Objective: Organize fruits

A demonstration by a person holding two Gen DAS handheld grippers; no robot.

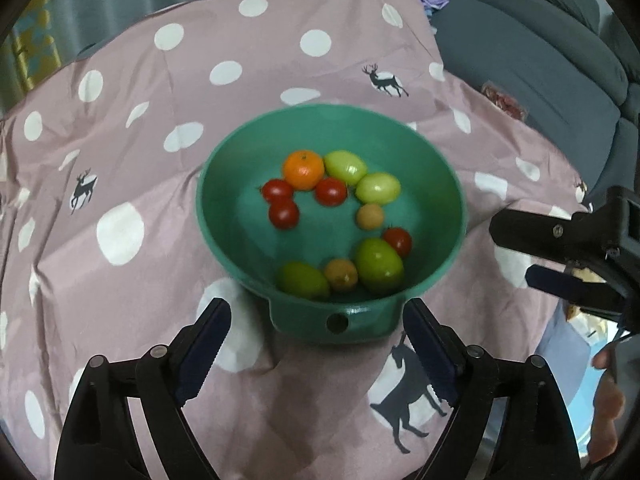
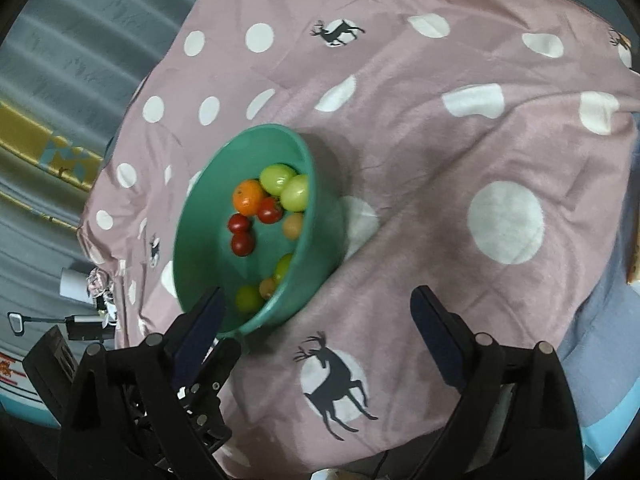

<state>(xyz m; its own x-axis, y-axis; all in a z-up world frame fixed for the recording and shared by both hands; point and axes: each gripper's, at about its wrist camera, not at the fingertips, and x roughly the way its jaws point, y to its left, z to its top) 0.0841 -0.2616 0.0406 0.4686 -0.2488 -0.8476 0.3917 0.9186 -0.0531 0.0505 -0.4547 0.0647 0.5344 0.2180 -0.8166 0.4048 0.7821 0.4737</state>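
Both grippers hover low over the pink dotted cloth (image 1: pixel 132 184), the left gripper (image 1: pixel 316 344) and right gripper (image 2: pixel 320 328) each with jaws spread wide, nothing between them. Just beyond the left one sits the green bowl (image 1: pixel 448 184), holding an orange (image 1: pixel 303 169), red tomatoes and green fruits.

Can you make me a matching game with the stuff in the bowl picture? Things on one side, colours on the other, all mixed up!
Things:
1. bowl
2. mandarin
3. cloth
4. cherry tomato beside the mandarin

Colours:
A. orange
B. pink with white dots and dark deer
C. red
D. teal green

Right pairs: 1-D, 2-A, 3-B, 4-C
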